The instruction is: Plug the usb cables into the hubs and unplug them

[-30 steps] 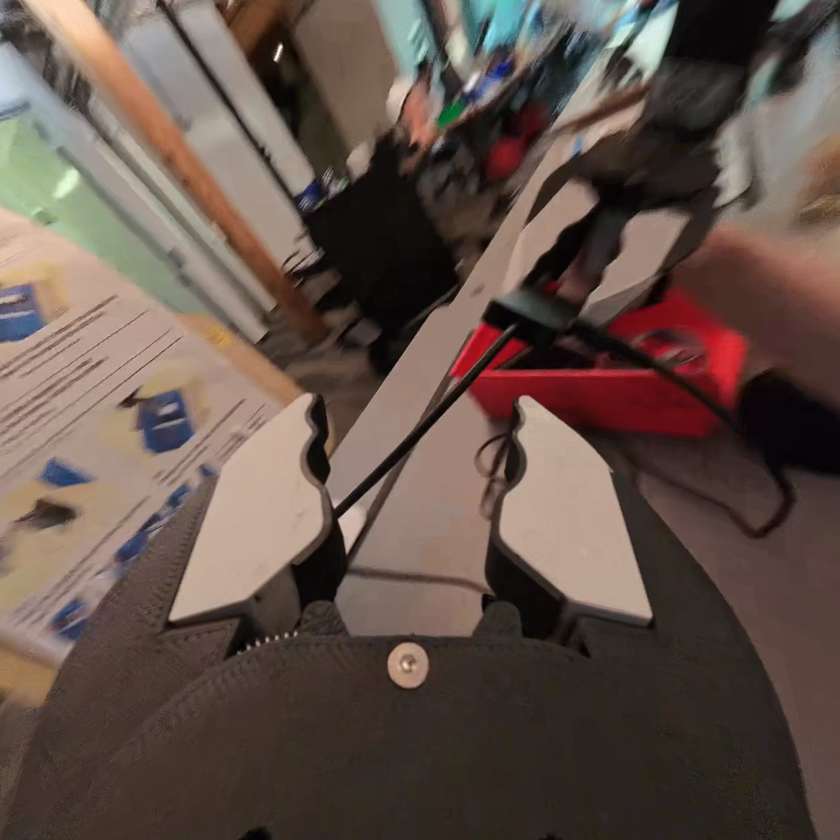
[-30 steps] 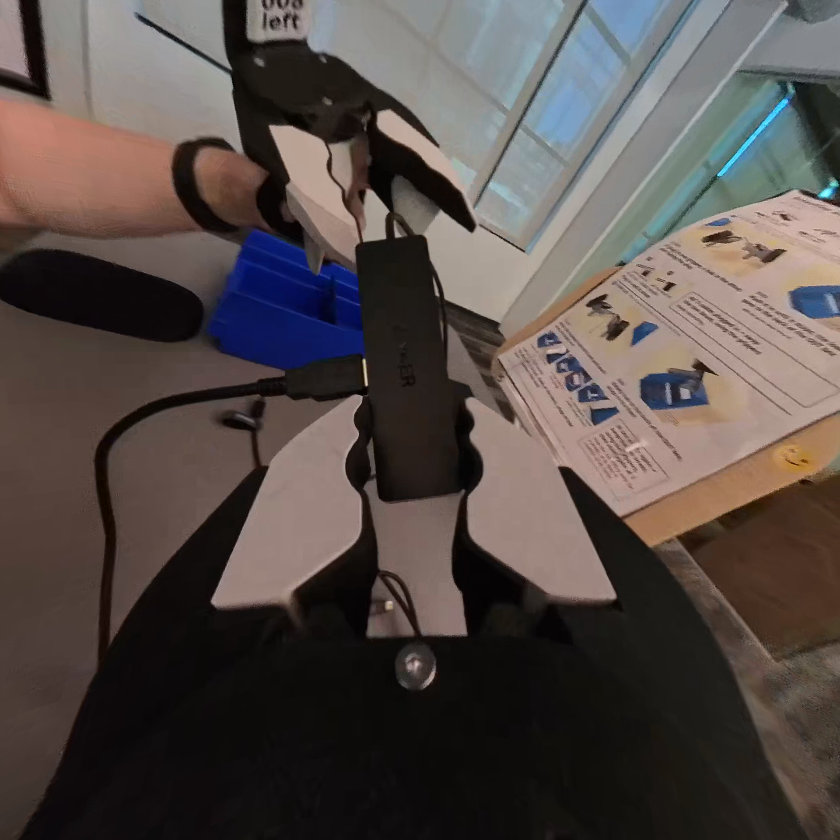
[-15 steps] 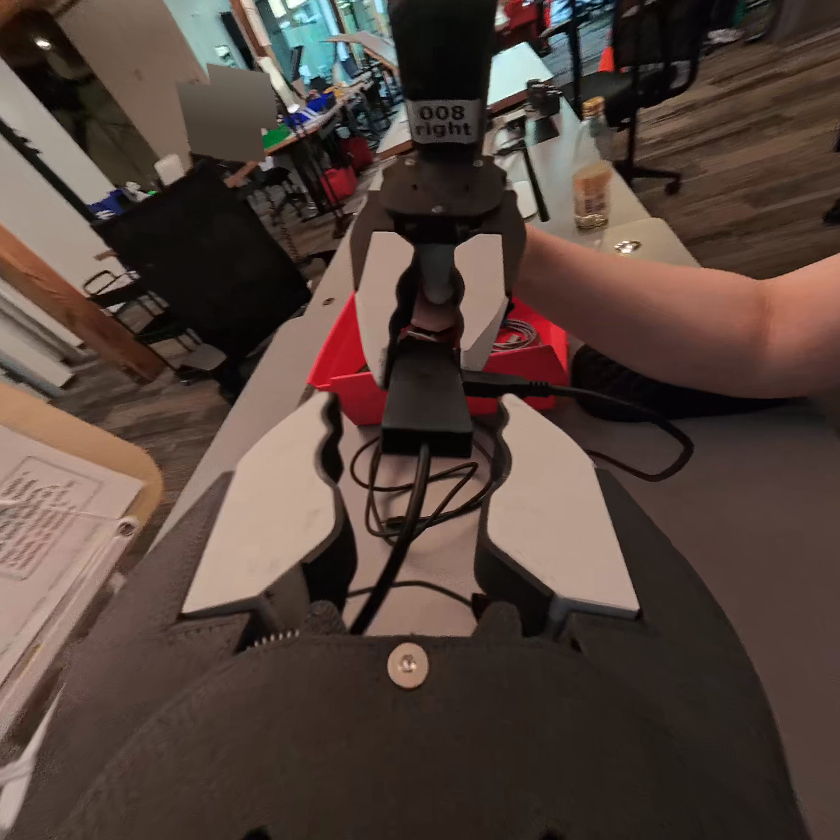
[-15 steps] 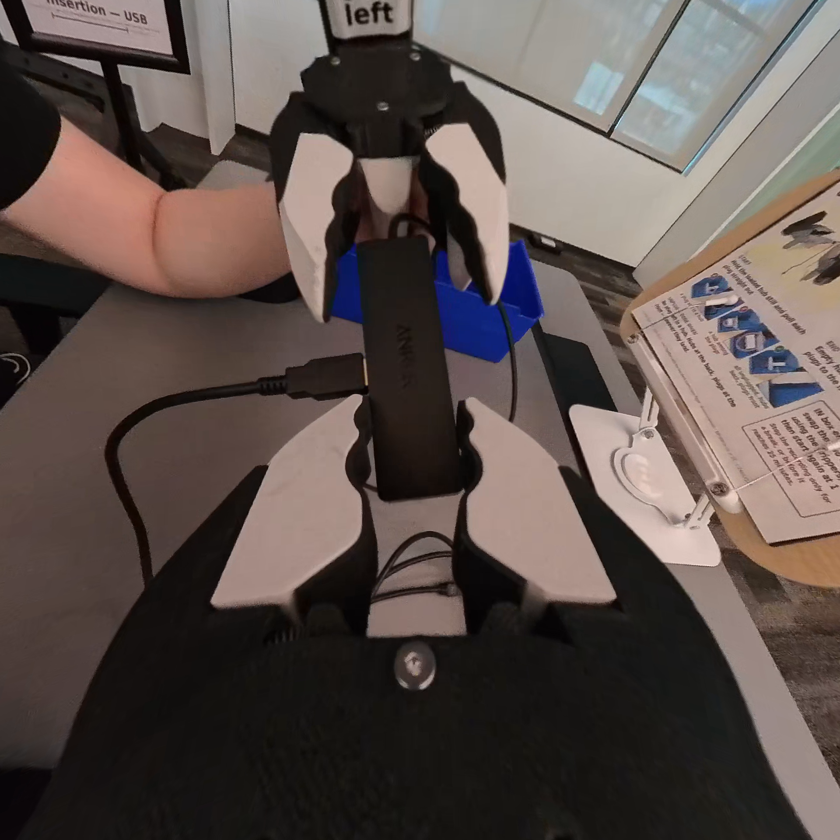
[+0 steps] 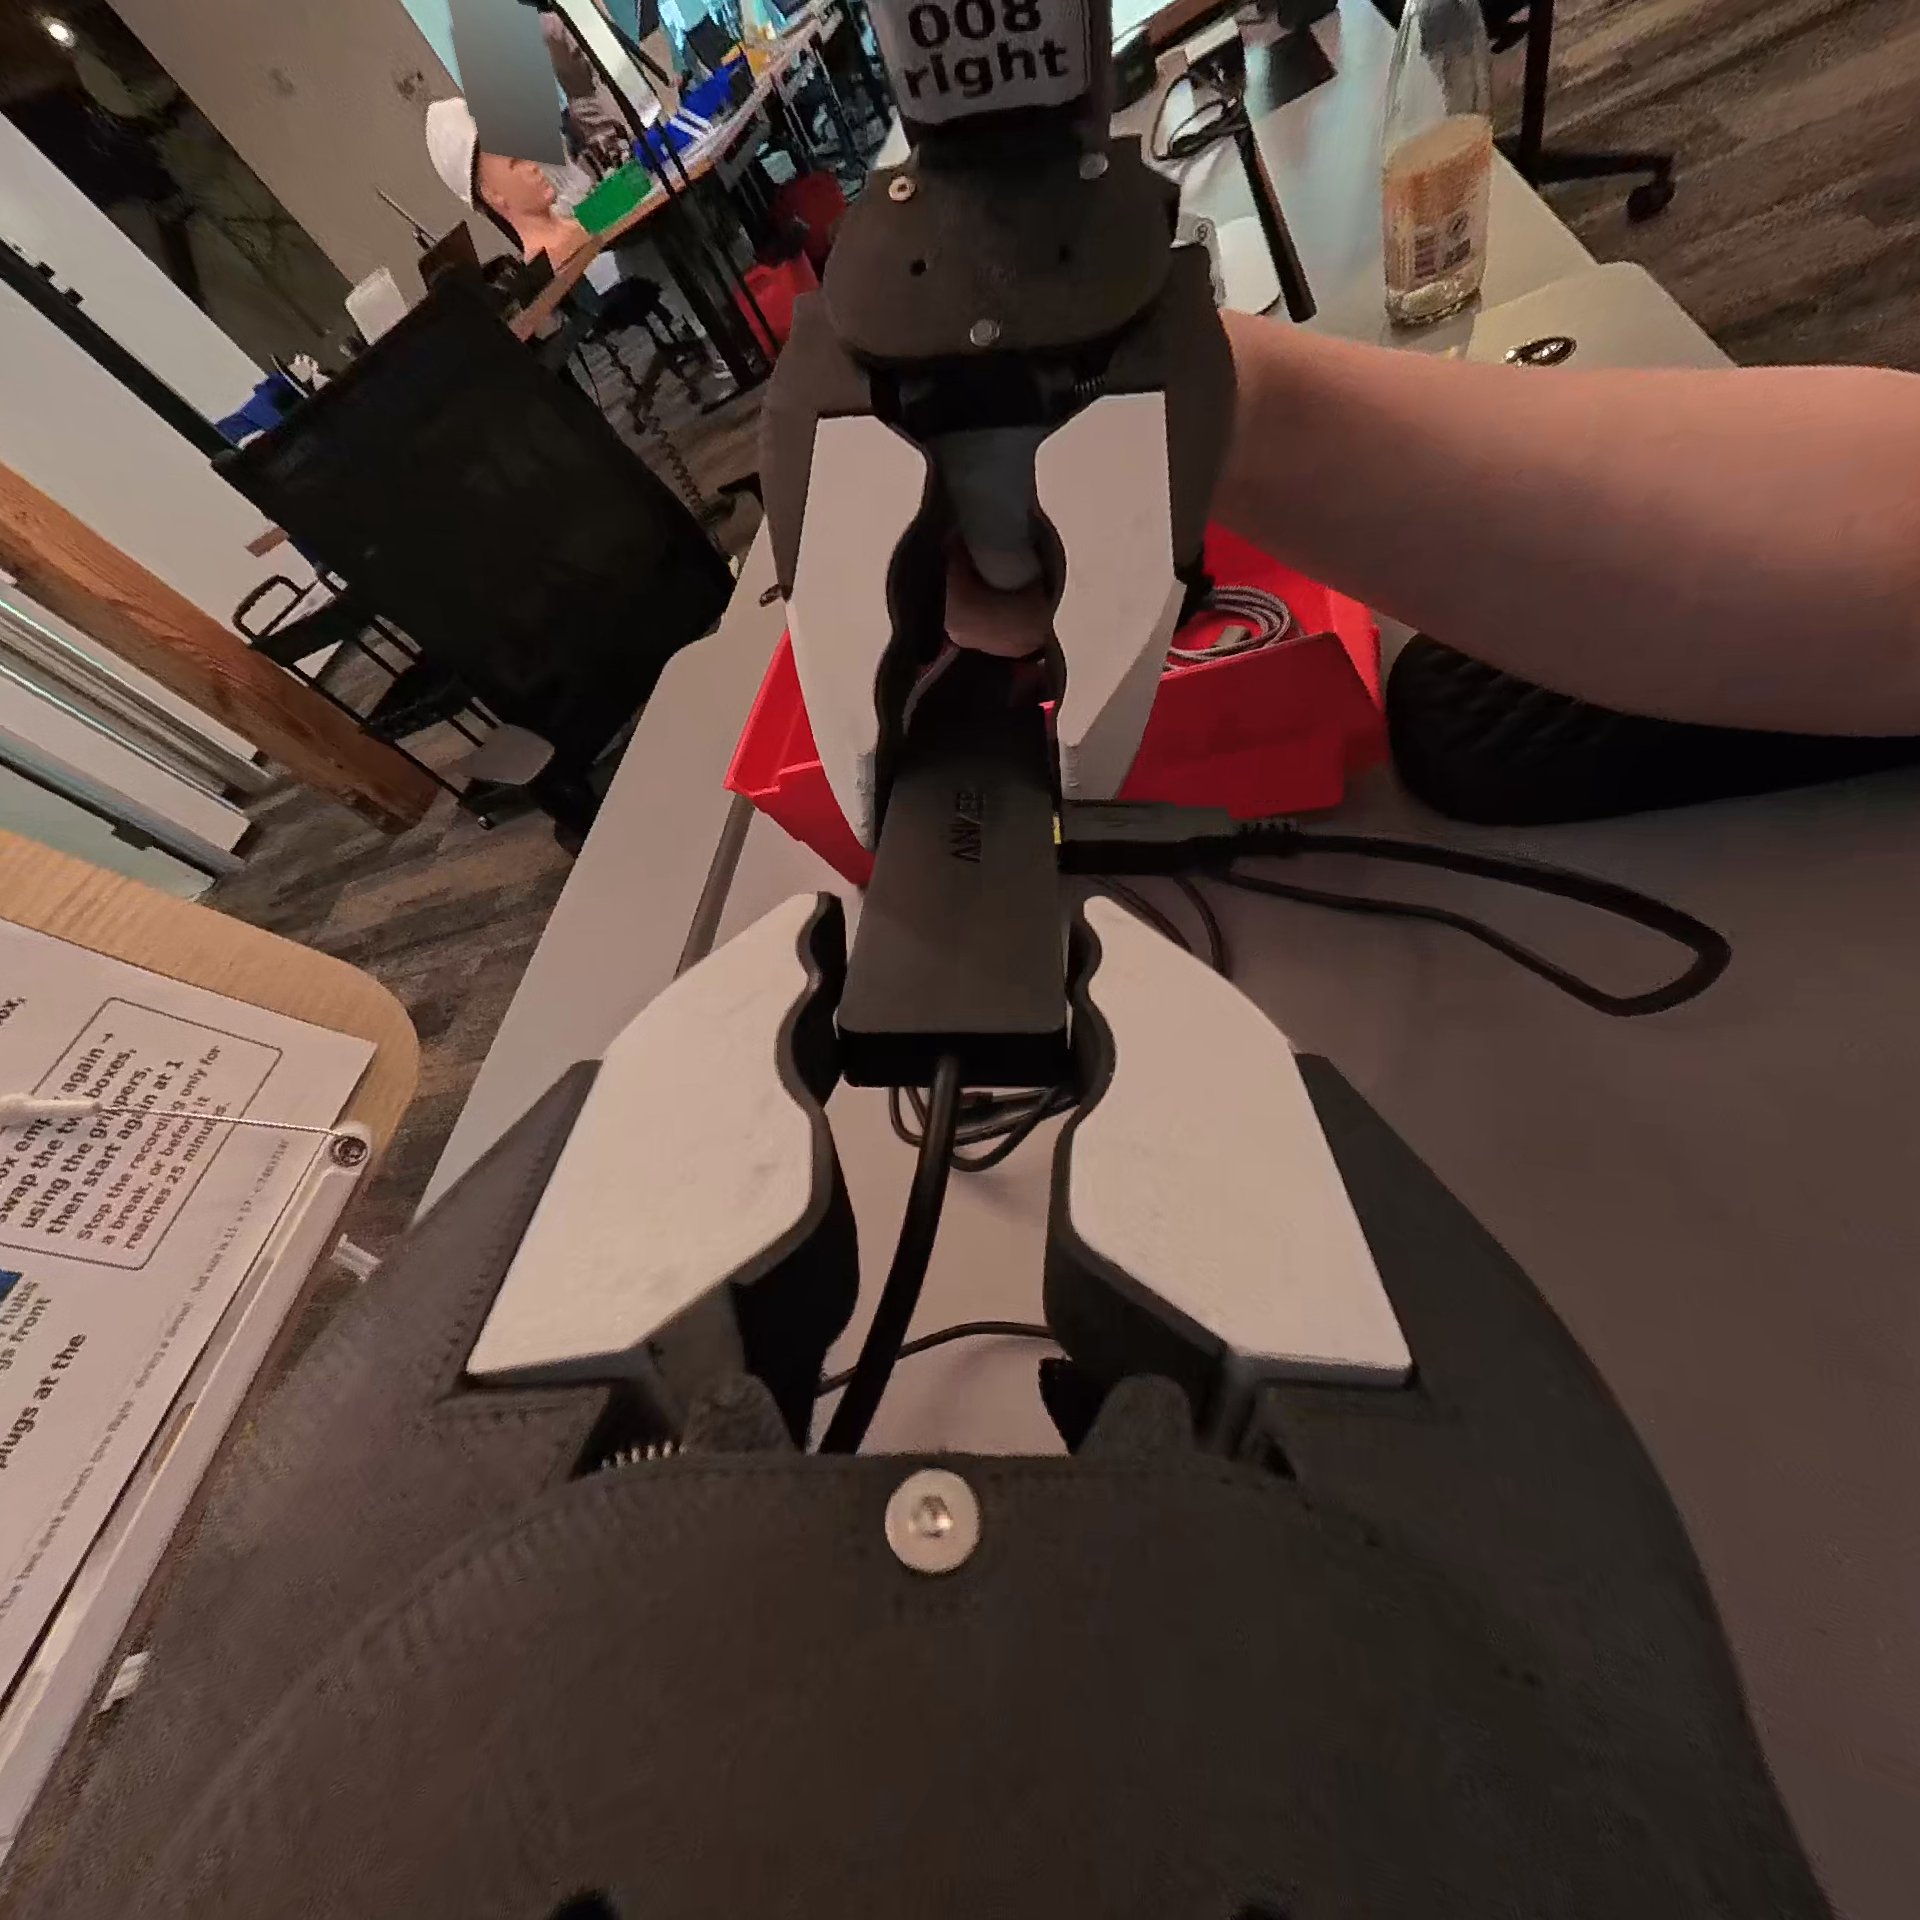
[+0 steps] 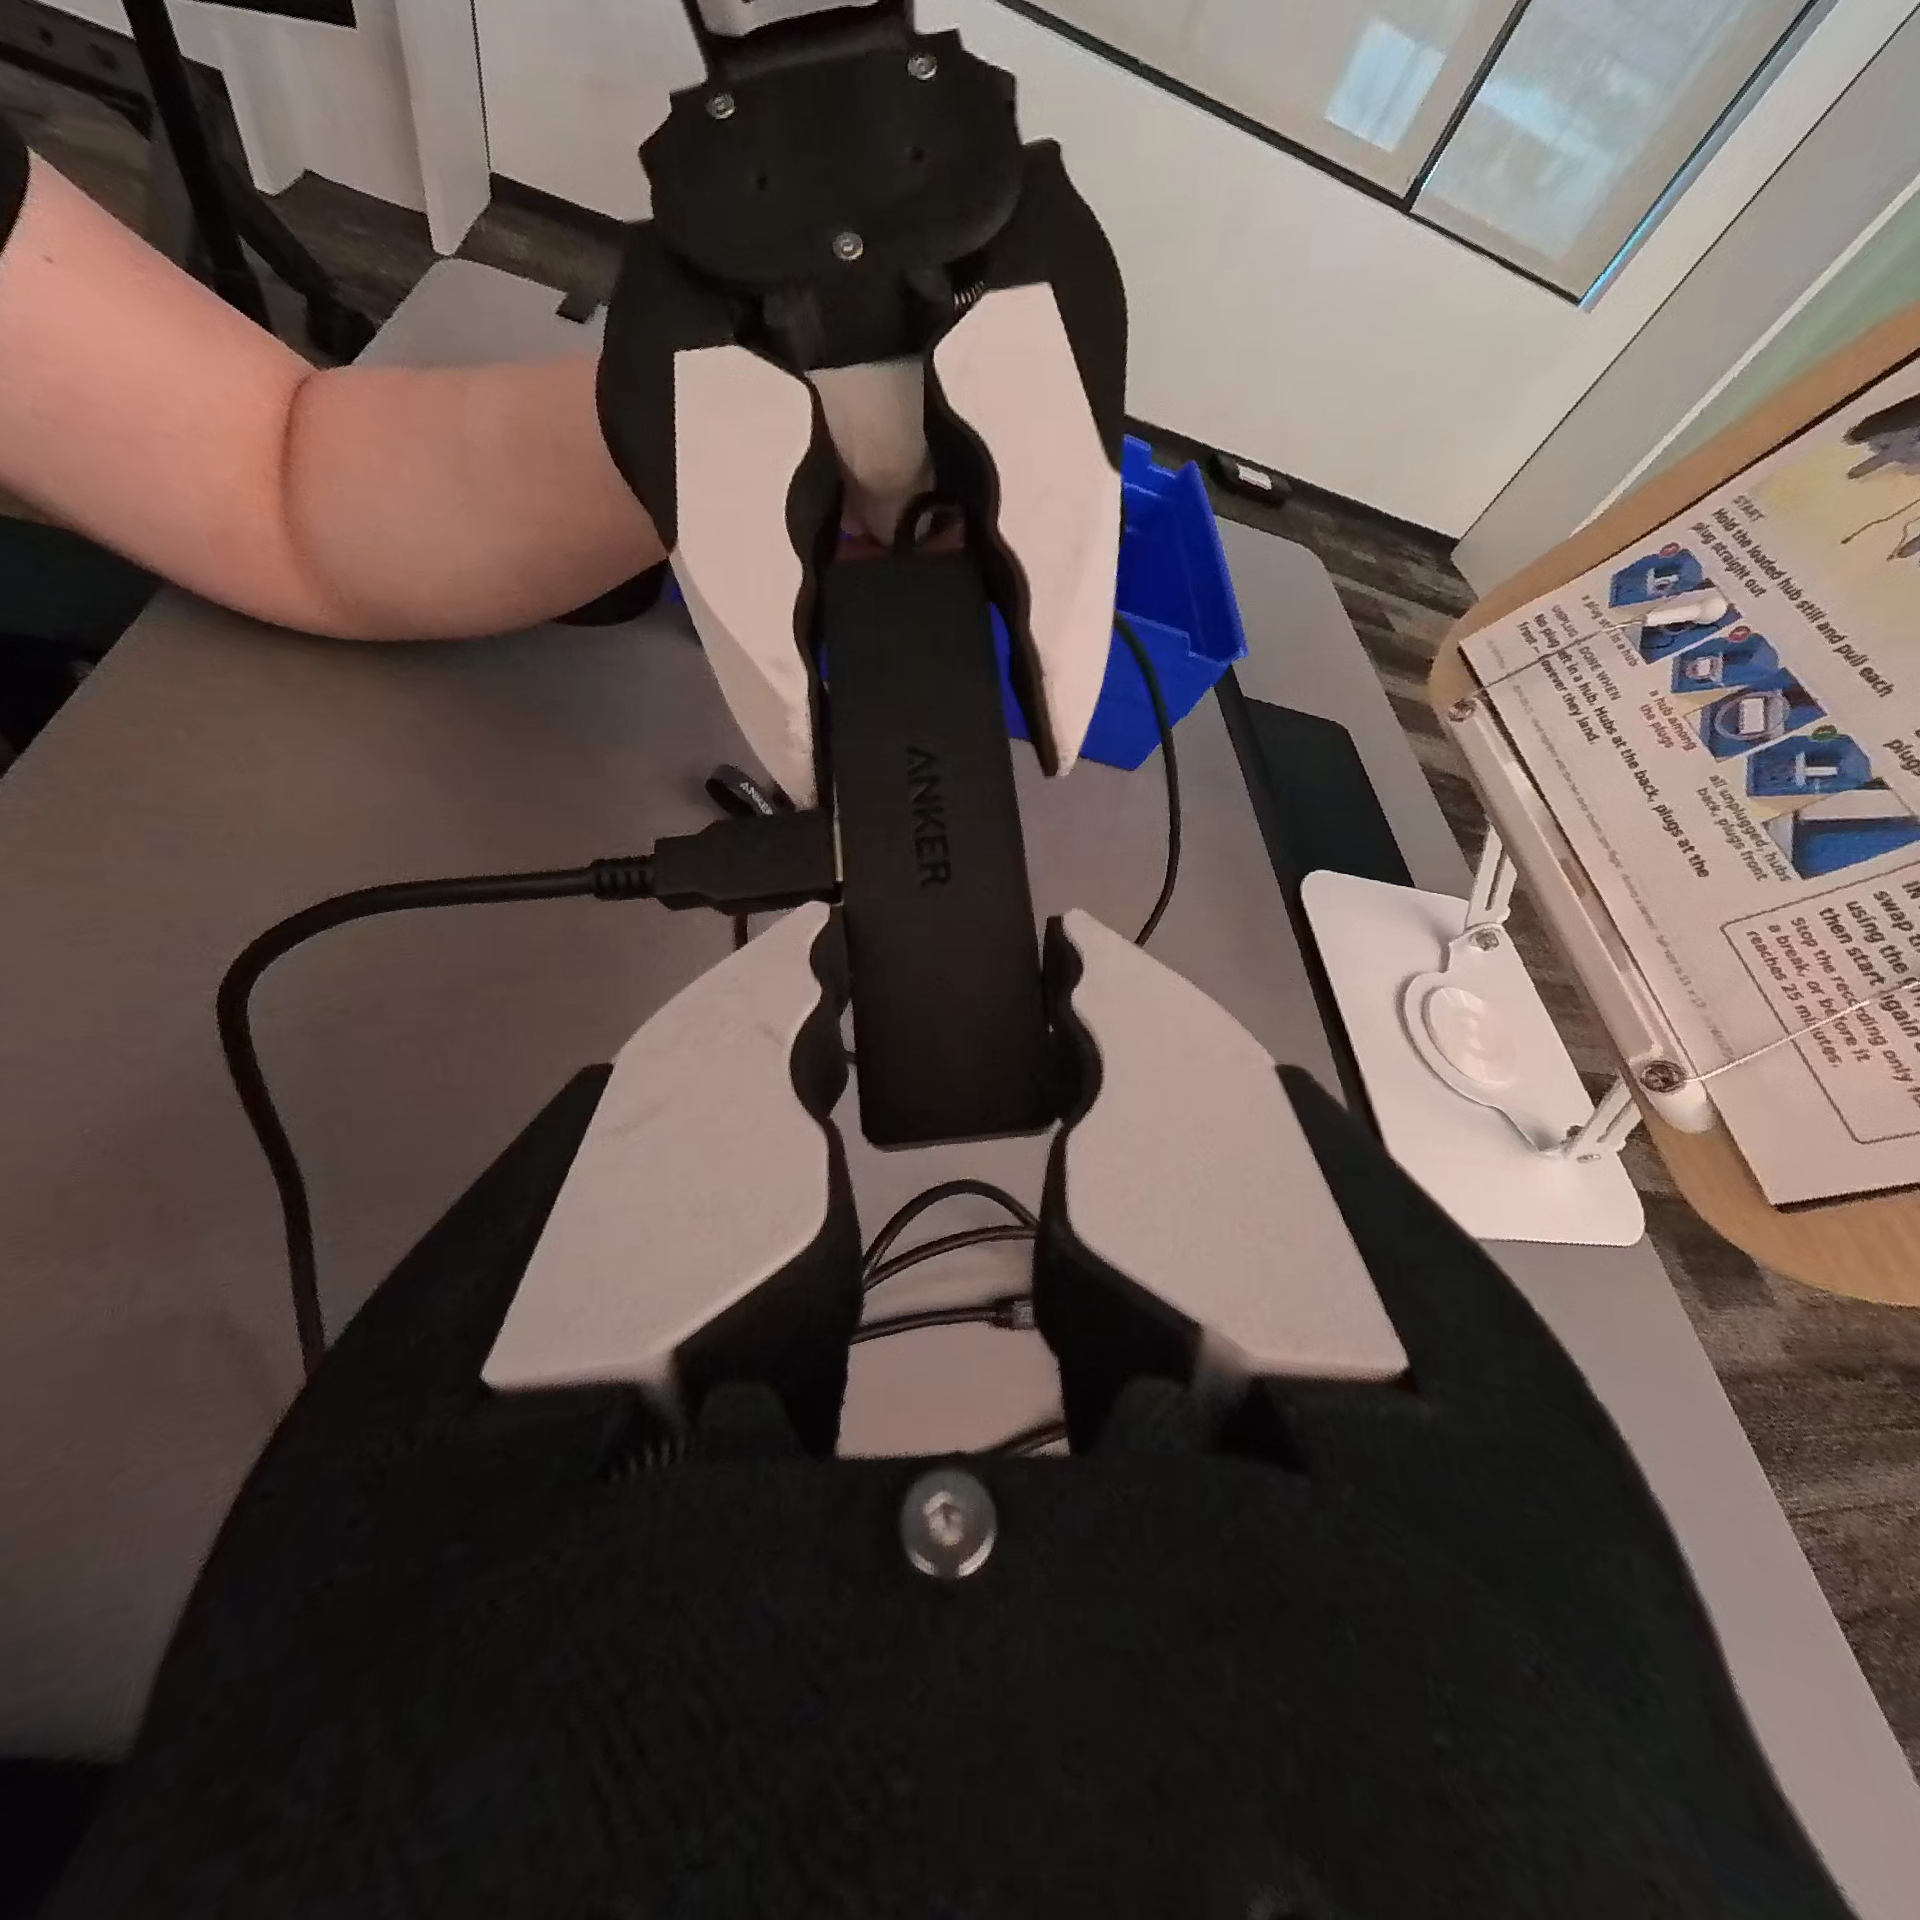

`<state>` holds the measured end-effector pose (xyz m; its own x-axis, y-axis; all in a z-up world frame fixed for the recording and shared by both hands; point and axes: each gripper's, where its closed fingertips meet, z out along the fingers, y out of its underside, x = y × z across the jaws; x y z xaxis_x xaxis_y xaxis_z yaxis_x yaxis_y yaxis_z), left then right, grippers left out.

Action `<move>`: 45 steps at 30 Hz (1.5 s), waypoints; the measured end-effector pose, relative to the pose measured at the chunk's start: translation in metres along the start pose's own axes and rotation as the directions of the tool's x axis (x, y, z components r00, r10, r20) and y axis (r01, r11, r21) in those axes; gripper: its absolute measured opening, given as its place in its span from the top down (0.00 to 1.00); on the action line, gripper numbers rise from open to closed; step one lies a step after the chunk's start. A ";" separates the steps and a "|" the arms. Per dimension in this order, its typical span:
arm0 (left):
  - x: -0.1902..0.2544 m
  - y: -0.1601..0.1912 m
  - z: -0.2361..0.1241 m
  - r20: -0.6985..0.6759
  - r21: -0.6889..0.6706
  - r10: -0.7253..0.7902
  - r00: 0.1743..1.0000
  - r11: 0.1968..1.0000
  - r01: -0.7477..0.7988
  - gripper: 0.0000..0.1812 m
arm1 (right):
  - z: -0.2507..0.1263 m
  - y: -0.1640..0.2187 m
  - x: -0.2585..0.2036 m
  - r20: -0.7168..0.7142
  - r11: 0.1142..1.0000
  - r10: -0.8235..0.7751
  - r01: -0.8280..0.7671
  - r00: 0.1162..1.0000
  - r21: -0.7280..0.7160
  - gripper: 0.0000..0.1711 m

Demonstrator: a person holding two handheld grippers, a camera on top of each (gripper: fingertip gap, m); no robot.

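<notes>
A black USB hub is held level above the grey table, between my two grippers, which face each other. My left gripper is shut on the hub's end where its thin cable comes out, with both pads against its sides. My right gripper is shut on the other end of the hub. A black USB plug with a thick cable sits in a side port; it also shows in the left wrist view. Each view shows the other gripper at the hub's far end.
A red bin with cables stands behind the right gripper, and a blue bin behind the left one. A printed sheet on a wooden board stands on a white stand base at the table's edge. A black wrist rest lies under the person's forearm. My left and right fingertips are right by each other.
My left gripper swung round to face the hub, moved onto its cabled end, and its jaws narrowed from wide open onto it. My right gripper kept hold of the hub throughout.
</notes>
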<state>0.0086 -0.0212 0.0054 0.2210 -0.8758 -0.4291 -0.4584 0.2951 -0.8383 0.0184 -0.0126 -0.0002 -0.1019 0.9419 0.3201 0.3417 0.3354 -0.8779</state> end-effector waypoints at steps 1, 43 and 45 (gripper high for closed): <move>0.001 0.000 0.001 -0.005 0.001 -0.006 1.000 1.000 0.006 0.78 | -0.001 0.000 -0.001 0.002 1.000 -0.004 0.004 1.000 0.006 0.79; -0.074 -0.057 -0.081 0.682 0.059 0.115 0.722 0.976 -0.211 0.79 | -0.098 -0.106 0.079 -0.692 0.809 0.360 0.160 0.625 0.565 0.75; -0.080 -0.054 -0.088 0.715 0.025 0.133 0.686 0.976 -0.215 0.79 | -0.076 -0.112 0.073 -0.660 0.770 0.424 0.137 0.620 0.623 0.75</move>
<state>-0.0596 -0.0012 0.1147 0.7066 -0.2885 -0.6461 -0.4734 0.4859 -0.7347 0.0441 0.0167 0.1487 0.6982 0.7132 0.0617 -0.3325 0.3994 -0.8543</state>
